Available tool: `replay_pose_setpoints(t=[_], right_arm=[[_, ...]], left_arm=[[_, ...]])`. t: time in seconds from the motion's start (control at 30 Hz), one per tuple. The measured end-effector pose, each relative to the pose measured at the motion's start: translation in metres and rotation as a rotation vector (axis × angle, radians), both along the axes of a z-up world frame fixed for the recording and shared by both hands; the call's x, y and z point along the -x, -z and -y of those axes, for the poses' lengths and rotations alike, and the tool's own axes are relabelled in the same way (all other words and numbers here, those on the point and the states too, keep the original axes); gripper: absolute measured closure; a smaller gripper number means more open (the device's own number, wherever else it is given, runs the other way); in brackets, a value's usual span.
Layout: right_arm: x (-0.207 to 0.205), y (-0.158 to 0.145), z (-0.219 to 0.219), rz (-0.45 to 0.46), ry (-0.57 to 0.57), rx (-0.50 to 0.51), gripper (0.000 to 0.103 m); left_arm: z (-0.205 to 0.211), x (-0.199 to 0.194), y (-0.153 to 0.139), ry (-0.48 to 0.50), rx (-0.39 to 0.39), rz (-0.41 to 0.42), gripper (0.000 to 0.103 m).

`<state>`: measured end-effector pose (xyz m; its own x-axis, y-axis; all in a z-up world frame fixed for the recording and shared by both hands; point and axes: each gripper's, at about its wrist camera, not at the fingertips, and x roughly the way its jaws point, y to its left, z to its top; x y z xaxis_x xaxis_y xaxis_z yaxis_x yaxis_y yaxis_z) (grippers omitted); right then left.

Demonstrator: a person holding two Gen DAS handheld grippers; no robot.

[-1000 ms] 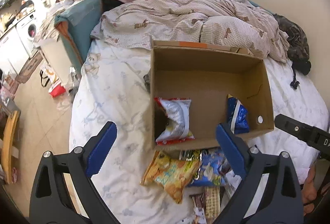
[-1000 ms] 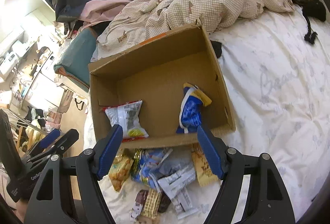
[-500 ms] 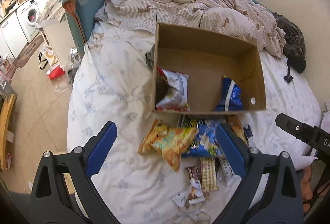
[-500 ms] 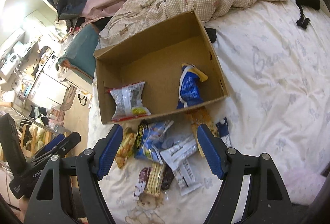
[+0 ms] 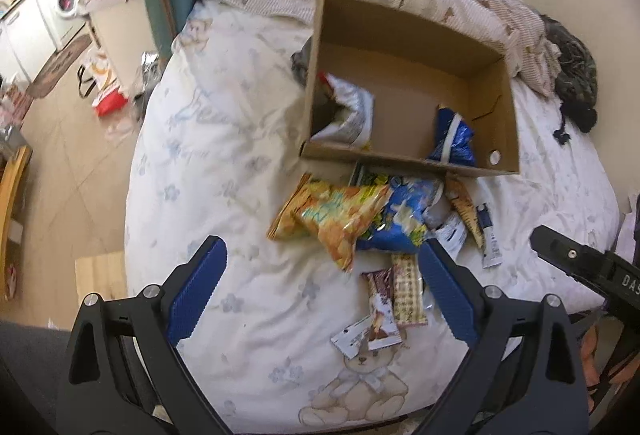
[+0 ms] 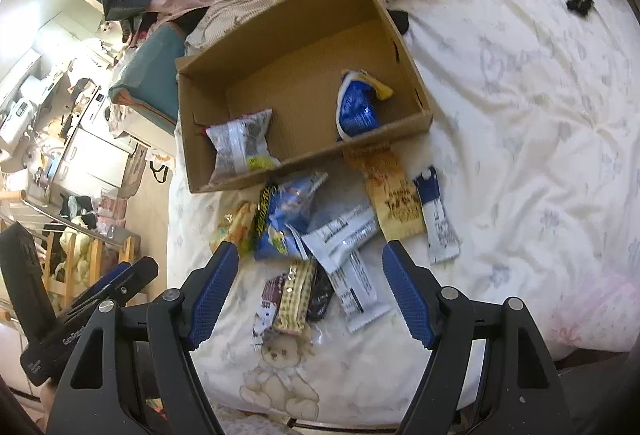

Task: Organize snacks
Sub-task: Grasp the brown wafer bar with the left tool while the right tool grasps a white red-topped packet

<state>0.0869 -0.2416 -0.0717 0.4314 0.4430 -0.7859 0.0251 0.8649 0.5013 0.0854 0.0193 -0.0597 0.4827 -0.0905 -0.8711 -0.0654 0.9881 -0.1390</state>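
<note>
Both grippers have pulled back from the open brown cardboard box (image 5: 412, 91) over the last second. Before, the view was filled by the box; now the whole loose pile in front of it shows. I read that as a drop just finished and the next pick being lined up.

Left gripper (image 5: 320, 295): blue pads spread wide, nothing between them. Right gripper (image 6: 310, 293): same, spread and empty.

In the box: silver crinkled packet (image 6: 240, 147) at the left end, blue foil bag (image 6: 356, 107) at the right, bare floor between them. Plenty of room.

Still out on the white bear-print bedsheet (image 5: 224, 163):
- orange-yellow chip bag (image 5: 332, 215) and blue-yellow printed bag (image 5: 404, 219), overlapping, just against the box's near wall
- tan flat sachet (image 6: 392, 195) and navy-white stick pack (image 6: 436, 219), side by side
- small checkered yellow wafer bar (image 6: 296, 295) and white wrappers, nearest the right pads

Small bars overlap; can't tell exactly how many from here.

Clearance: open sheet left of the pile, bed edge close on the near side. The near box wall is low.
</note>
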Motion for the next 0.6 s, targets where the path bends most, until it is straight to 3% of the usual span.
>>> replay_pose_setpoints(t=[0.2,0.27,0.33,0.4,0.5,0.6], right_arm=[[0.001,0.012,0.010,-0.052,0.028,0.001,0.026],[0.002,0.013,0.014,-0.054,0.041,-0.002,0.026],[0.002,0.012,0.016,-0.052,0.052,-0.004,0.026],[0.003,0.011,0.018,-0.050,0.058,-0.007,0.026],[0.003,0.011,0.019,-0.050,0.061,-0.001,0.026],[0.003,0.013,0.021,-0.055,0.065,0.004,0.026]], left_arm=[[0.009,-0.003,0.037,0.034,0.049,-0.151,0.010],[0.019,-0.004,0.055,0.055,0.092,-0.223,0.024],[0.030,-0.007,0.072,0.084,0.124,-0.291,0.048],[0.038,-0.010,0.085,0.097,0.133,-0.336,0.055],[0.046,-0.013,0.098,0.101,0.126,-0.358,0.056],[0.055,-0.019,0.111,0.132,0.152,-0.411,0.090]])
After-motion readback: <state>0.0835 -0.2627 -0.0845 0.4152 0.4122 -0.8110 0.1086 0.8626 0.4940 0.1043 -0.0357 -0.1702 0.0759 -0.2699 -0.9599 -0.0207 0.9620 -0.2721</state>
